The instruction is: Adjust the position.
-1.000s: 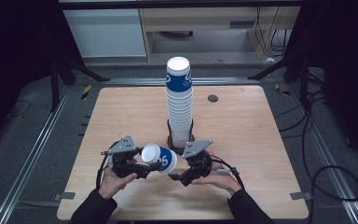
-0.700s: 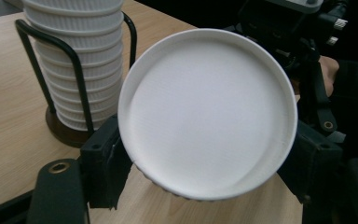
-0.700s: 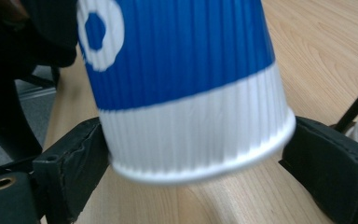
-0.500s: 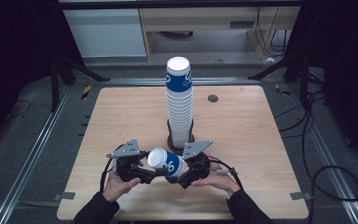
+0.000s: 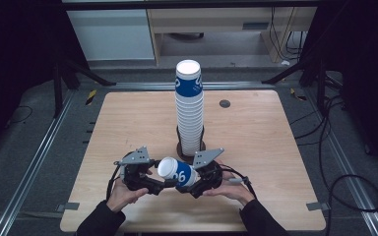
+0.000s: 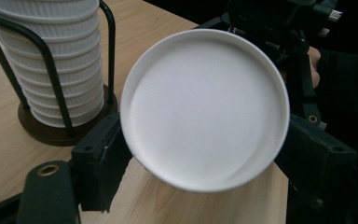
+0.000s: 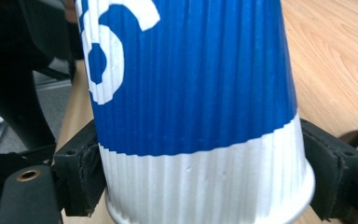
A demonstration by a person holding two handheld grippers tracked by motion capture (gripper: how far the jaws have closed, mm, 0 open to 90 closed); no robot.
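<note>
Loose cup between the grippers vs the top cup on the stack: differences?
The loose cup lies tilted on its side, held off the table; the top cup stands base-up, nested on the stack. Both grippers' jaws flank the loose cup; nothing touches the top cup. Shared: ribbed blue-and-white paper.

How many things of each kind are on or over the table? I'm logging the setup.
Loose cup, held between both tools: 1
Cup stack: 1
Stack holder: 1
Tools: 2, left tool, right tool
Total: 5
</note>
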